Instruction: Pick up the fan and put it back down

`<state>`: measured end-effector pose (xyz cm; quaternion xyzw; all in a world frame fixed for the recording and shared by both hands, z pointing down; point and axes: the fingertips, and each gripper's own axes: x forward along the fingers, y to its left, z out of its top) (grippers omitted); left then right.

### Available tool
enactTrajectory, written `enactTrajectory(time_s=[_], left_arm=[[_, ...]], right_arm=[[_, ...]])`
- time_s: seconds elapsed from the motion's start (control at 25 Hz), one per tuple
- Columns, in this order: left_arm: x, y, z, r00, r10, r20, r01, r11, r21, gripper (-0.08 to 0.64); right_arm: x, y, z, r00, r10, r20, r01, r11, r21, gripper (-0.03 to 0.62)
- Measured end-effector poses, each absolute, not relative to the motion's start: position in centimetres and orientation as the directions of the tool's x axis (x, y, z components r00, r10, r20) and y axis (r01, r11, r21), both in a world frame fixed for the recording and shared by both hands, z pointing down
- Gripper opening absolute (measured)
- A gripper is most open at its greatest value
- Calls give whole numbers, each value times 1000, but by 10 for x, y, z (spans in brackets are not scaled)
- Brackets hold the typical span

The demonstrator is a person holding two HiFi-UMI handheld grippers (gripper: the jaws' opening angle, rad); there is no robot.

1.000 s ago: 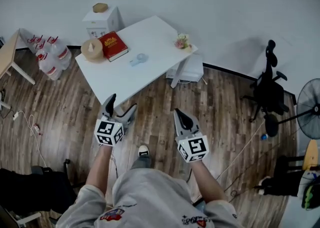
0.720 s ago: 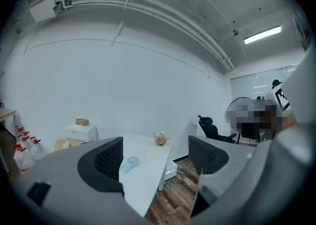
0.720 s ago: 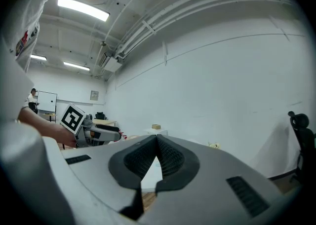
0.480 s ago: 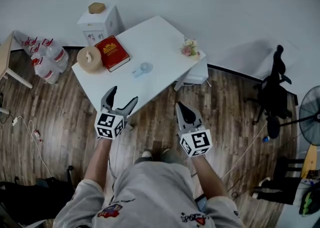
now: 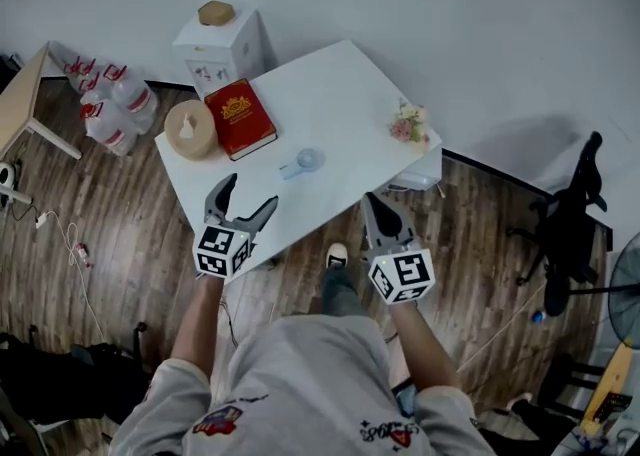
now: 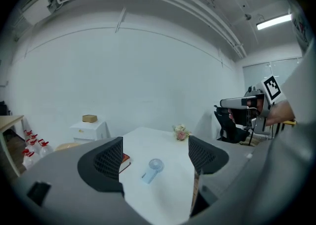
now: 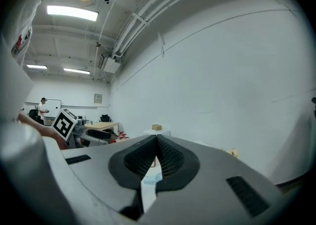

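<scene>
A small pale-blue hand fan point(image 5: 302, 163) lies flat near the middle of the white table point(image 5: 330, 104); the left gripper view shows the fan point(image 6: 151, 169) between and beyond the jaws. My left gripper point(image 5: 241, 202) is open and empty, hovering over the table's near edge, short of the fan. My right gripper point(image 5: 374, 211) is shut with nothing in it, just off the table's near right edge. In the right gripper view the pads point(image 7: 163, 157) meet, hiding most of the table.
On the table sit a red book point(image 5: 240, 119), a round tan tissue box point(image 5: 190, 129) at the left corner and a small flower bunch point(image 5: 409, 125) at the right edge. A white cabinet point(image 5: 222, 44), water bottles point(image 5: 110, 99) and an office chair point(image 5: 570, 229) stand around.
The person has walked closer to the table. Both grippers now sit at its near edge; the left stays open, the right stays shut.
</scene>
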<state>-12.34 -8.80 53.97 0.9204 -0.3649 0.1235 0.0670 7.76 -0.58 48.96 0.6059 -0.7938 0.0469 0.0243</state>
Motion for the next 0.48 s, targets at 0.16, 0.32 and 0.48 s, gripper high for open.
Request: enactTrajectory(time_s=[0.16, 0.32, 0.48], left_arm=[[-108, -145, 530, 652, -708, 271, -741, -670, 33, 405], [-84, -194, 521, 615, -739, 275, -773, -634, 26, 405], [-68, -229, 519, 597, -748, 291, -789, -612, 44, 405]], right_arm=[[99, -82, 486, -340, -936, 89, -940, 335, -67, 0], [119, -154, 472, -431, -898, 88, -902, 425, -75, 0], [131, -209, 464, -485, -871, 80, -874, 479, -82, 0]])
